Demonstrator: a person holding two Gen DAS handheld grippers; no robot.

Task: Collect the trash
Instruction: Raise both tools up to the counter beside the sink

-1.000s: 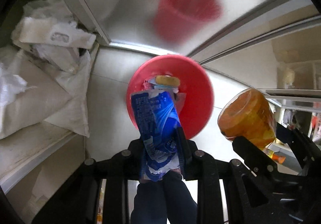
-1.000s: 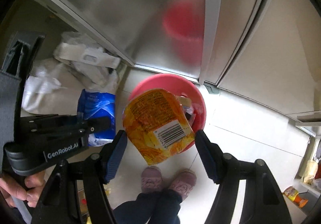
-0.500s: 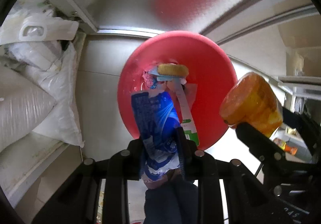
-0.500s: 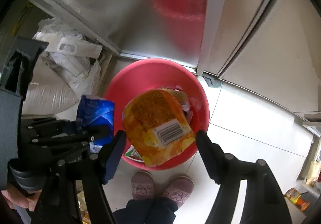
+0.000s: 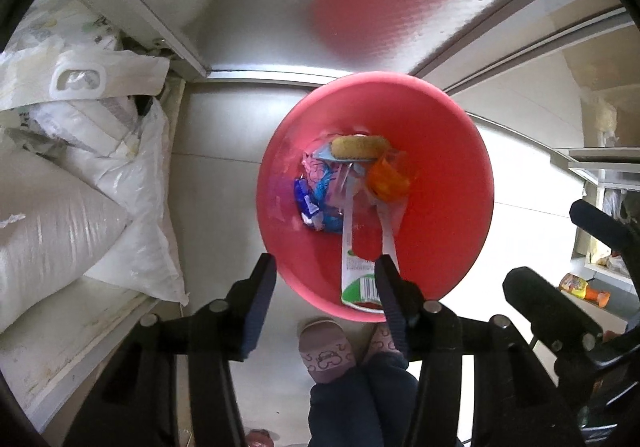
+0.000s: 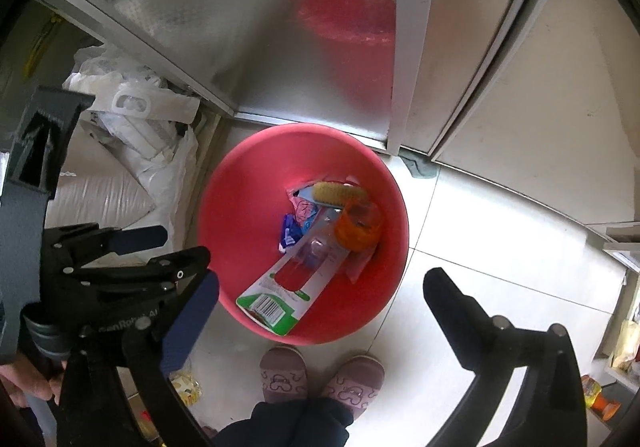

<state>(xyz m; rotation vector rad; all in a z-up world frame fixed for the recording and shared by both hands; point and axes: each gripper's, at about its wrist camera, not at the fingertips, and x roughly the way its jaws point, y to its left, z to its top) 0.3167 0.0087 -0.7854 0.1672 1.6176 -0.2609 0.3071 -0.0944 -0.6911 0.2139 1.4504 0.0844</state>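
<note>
Wrappers have just dropped: the blue packet (image 5: 306, 203) and orange packet (image 5: 387, 181) now lie in the red bin (image 5: 472, 207) at frame centre. Left tool (image 5: 324, 287) and right tool (image 6: 320, 299) have sprung apart, both empty, so this load is binned.

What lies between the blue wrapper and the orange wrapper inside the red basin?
In the right wrist view, a long clear blister pack lies between the blue wrapper and orange wrapper in the red basin.
</note>
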